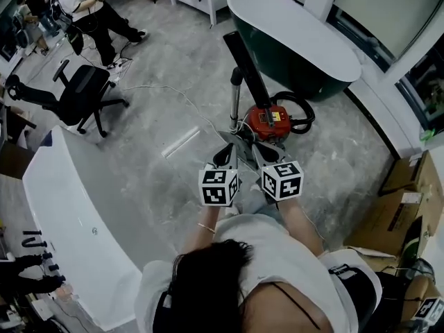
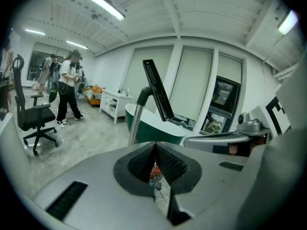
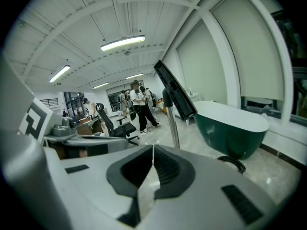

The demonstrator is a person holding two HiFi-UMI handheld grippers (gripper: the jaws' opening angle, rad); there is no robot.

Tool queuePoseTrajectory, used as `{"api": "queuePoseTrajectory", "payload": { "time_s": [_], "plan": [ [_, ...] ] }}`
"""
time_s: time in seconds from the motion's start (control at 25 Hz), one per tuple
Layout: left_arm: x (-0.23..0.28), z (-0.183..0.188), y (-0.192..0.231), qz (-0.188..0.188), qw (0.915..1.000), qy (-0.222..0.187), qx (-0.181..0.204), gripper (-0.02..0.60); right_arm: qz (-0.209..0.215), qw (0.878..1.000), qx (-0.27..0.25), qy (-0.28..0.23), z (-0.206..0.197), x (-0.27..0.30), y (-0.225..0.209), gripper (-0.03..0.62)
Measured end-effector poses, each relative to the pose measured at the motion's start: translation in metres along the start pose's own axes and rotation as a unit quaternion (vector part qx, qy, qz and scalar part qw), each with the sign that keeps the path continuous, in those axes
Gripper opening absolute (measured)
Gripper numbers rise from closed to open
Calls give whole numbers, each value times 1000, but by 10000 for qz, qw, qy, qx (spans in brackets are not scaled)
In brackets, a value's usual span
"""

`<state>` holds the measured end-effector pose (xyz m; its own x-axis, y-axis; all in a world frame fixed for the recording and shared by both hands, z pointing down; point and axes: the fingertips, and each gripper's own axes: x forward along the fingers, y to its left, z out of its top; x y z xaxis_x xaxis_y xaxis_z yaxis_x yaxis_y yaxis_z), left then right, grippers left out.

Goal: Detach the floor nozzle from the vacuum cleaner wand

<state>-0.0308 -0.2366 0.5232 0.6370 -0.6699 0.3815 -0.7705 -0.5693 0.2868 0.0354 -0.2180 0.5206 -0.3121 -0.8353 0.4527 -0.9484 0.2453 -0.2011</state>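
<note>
Holding nothing, the left gripper [image 2: 155, 147] and right gripper [image 3: 153, 150] have jaws fully closed.

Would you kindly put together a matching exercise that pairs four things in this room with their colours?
Things:
1. bathtub
2. vacuum canister
3. wand
4. office chair

Colours:
A. black
B. red
C. dark green outside, white inside
D. silver metal

Pairs: 1-C, 2-B, 3-D, 4-A
</note>
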Motion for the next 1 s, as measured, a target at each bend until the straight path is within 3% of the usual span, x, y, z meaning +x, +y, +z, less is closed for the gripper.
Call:
{"api": "queuePoseTrajectory", "payload": {
  "time_s": [0.52, 1.0],
  "plan": [
    [25, 20, -11, 74, 9999, -103, 48, 5, 212, 9997, -23, -70, 18, 2, -27, 17],
    [51, 36, 1, 181, 9998, -104, 79, 5, 460, 9968, -117, -646, 70, 8, -44, 18]
  ]
}}
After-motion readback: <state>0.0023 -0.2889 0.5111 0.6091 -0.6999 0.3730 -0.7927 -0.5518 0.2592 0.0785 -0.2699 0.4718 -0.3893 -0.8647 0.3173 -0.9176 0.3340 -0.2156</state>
